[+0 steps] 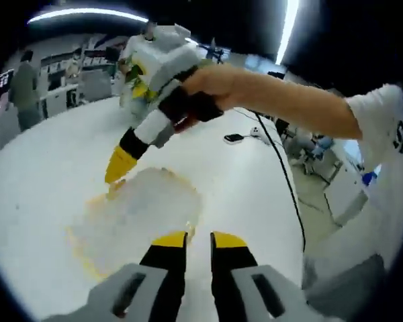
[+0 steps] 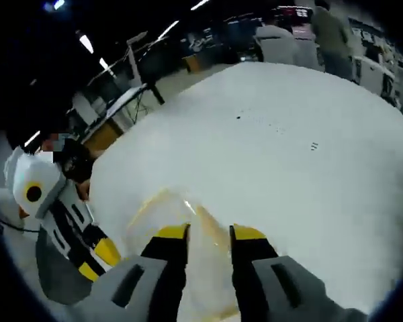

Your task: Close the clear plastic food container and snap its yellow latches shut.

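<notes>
One clear plastic food container (image 1: 138,211) lies flat on the white tabletop (image 1: 40,168), its yellow latches (image 1: 97,200) showing along the rim; how many latches there are is too blurred to count. Two grippers work at it. Nearest in the left gripper view, the left gripper (image 1: 199,236) hangs at the container's near edge, jaws slightly apart and holding nothing. Beyond it, the right gripper (image 1: 118,169) presses its yellow tips together onto the far rim. Farther off, one small dark device (image 1: 234,138) lies on the tabletop.
</notes>
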Demonstrator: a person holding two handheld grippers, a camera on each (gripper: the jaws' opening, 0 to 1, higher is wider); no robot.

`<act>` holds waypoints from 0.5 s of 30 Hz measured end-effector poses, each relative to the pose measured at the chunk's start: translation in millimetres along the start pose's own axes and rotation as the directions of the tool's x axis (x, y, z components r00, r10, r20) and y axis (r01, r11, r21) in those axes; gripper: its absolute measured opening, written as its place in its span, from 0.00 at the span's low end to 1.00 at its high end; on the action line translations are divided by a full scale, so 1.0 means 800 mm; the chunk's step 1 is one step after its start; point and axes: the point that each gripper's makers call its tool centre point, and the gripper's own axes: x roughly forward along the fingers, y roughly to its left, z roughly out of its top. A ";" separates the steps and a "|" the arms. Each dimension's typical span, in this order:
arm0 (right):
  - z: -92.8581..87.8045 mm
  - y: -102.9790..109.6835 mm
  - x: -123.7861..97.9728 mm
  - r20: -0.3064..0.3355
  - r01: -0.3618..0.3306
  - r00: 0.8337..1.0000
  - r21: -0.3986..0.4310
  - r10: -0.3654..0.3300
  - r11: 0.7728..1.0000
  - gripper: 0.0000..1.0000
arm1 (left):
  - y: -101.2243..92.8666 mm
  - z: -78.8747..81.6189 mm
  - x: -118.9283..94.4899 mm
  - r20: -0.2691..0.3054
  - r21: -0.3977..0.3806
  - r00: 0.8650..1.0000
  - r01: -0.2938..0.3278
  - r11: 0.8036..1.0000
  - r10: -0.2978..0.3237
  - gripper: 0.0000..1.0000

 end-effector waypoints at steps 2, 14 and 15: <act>-0.015 0.011 0.004 -0.137 -0.019 0.990 -0.181 -0.006 0.983 0.46 | 0.007 -0.001 0.004 -0.040 0.132 0.998 -0.035 0.991 0.041 0.20; -0.047 0.002 0.005 -0.463 -0.151 0.884 -0.413 -0.065 0.898 0.50 | 0.028 -0.042 0.017 -0.157 0.216 0.981 -0.074 0.974 0.110 0.35; -0.050 0.006 0.005 -0.486 -0.172 0.872 -0.403 -0.051 0.899 0.49 | 0.031 -0.042 0.017 -0.152 0.230 0.981 -0.083 0.970 0.120 0.32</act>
